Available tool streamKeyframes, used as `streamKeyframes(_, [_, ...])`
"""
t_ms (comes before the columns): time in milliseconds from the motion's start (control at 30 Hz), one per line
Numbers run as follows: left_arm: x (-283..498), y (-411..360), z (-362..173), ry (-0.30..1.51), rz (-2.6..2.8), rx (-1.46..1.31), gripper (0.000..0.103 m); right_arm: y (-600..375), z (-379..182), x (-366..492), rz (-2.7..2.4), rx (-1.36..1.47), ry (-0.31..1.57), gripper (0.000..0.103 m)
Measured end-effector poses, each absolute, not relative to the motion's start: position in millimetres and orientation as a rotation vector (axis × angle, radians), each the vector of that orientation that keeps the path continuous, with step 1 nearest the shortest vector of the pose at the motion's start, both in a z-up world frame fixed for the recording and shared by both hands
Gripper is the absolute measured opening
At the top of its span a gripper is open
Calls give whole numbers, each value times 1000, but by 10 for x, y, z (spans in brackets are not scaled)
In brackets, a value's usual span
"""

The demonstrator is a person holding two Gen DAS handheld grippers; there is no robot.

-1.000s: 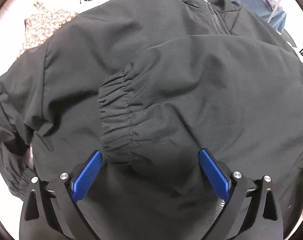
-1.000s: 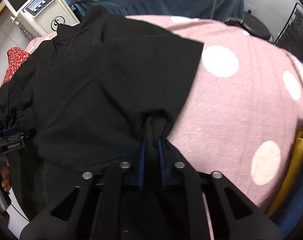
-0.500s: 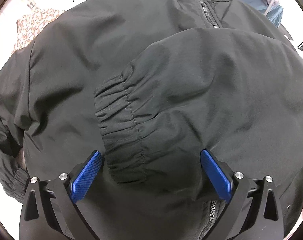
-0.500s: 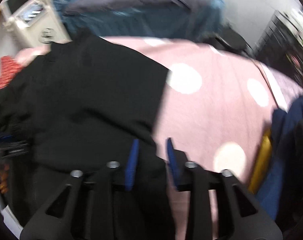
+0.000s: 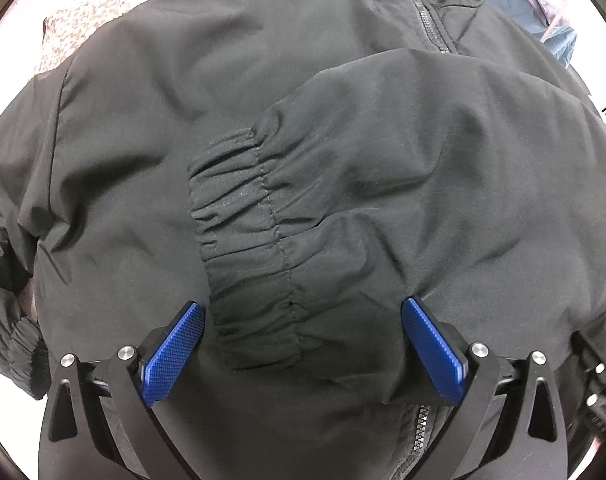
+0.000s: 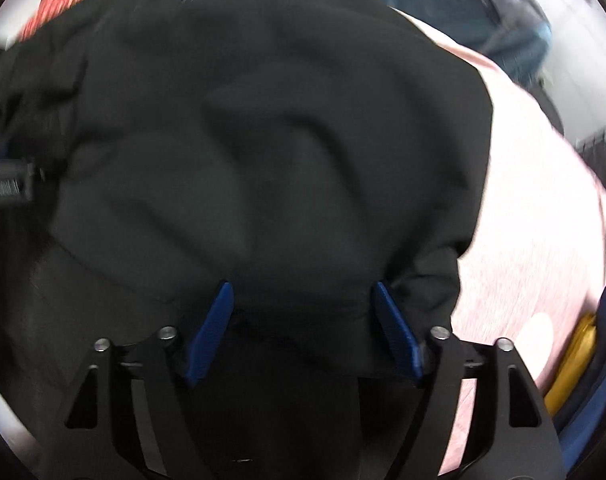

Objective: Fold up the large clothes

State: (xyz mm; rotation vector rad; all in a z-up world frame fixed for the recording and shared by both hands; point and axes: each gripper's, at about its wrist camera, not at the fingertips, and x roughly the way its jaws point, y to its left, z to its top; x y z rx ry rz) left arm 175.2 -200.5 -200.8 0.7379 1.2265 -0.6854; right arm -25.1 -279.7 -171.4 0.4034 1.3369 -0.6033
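The black zip-up jacket (image 5: 151,128) fills nearly the whole of both wrist views, lying front-up on a pink bedcover with pale dots (image 6: 543,216) that shows only along the right edge of the right wrist view. One sleeve is already folded across the chest: its gathered elastic cuff (image 5: 243,248) lies at the middle of the left wrist view, just left of the zip (image 5: 431,20), which runs from the collar at the top under the sleeve and out again at the bottom.

The left gripper (image 5: 299,348) hangs over that cuff with its blue pads spread wide, pressing on nothing. The right gripper (image 6: 303,328), at the lower middle of its blurred view, is opening its jaws; dark cloth bulges between the pads, but they do not look to be pinching it.

To me this is the sleeve-folding step at the point of release. The next move probably calls for finding the other sleeve, which I cannot make out clearly, or the hem, and pinching only the layers meant to travel, so the laid sleeve stays flat.
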Motion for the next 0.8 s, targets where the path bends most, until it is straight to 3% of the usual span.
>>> streamKeyframes(400, [1840,-1907,-1978,1214,-696,739,98,-2727,-1491,-78,-635,452,1376,80])
streamKeyframes(633, [1592,-1362,-1563,887,-691,840,98,-2321,-1125,-370,-565,510,1288,80])
streamKeyframes(800, [1925,-791,-1379,830,-529,829,98,-2030,-1028,-561,-546,505,1279,80])
